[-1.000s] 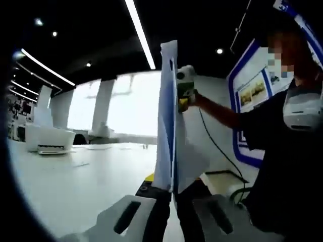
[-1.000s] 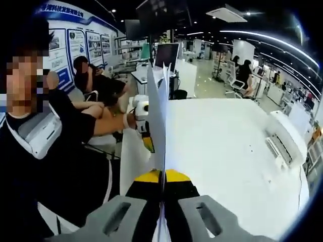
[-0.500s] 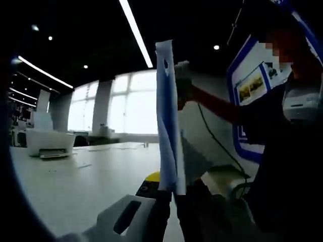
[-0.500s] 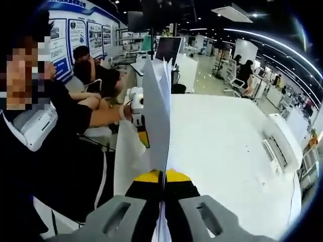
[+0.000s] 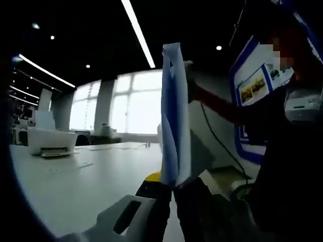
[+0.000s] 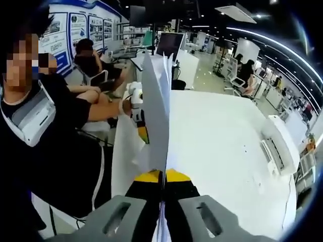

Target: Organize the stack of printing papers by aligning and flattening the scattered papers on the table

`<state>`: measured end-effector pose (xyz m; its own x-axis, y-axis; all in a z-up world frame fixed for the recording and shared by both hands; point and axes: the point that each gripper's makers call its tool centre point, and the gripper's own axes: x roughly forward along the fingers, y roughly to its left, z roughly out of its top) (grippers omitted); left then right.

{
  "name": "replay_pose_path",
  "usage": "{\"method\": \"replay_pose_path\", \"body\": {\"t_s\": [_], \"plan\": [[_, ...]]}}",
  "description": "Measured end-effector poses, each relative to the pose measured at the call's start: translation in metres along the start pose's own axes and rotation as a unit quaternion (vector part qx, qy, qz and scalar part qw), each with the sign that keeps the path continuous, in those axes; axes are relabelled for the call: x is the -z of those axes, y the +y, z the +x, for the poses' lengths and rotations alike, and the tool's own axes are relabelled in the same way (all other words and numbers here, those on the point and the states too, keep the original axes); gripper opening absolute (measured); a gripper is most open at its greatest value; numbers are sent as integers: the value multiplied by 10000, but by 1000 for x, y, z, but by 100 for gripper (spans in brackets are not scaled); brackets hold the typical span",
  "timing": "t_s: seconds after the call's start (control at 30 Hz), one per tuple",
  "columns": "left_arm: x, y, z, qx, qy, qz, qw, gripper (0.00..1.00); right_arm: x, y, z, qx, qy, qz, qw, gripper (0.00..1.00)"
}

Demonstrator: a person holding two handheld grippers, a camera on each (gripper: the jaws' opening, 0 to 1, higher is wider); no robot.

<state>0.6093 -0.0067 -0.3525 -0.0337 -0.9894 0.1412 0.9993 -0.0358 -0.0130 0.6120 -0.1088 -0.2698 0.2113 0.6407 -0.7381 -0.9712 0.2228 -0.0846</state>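
White desk (image 6: pixel 222 146) spans below. I see the paper stack (image 6: pixel 155 116) held upright on edge above it, running from my right tongs (image 6: pixel 162 177) to my left tongs (image 5: pixel 171 187); both sets are clamped on the stack's opposite ends.

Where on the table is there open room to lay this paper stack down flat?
The table is bare between the paper stack held upright in both grippers and the printer at its far side. In the left gripper view, the stretch between the stack and the printer is also open, with a few small scraps. It's crowded at the person's edge, where loose sheets hang.
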Motion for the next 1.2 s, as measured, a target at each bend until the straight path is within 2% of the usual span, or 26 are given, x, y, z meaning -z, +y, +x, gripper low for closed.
{"method": "replay_pose_path", "body": {"t_s": [0.4,0.43,0.63,1.2], "plan": [[2,3,-1,-113,71,43,9999,7,8,4,5,62,187,-108,9997,0],[2,7,-1,-214,70,-43,9997,8,7,5,5,52,232,-126,9996,0],[4,5,-1,-174,66,-46,9998,6,9,4,8,116,430,-132,9989,0],[7,5,1,-155,129,-100,9997,6,5,2,7,107,629,-207,9978,0]]}}
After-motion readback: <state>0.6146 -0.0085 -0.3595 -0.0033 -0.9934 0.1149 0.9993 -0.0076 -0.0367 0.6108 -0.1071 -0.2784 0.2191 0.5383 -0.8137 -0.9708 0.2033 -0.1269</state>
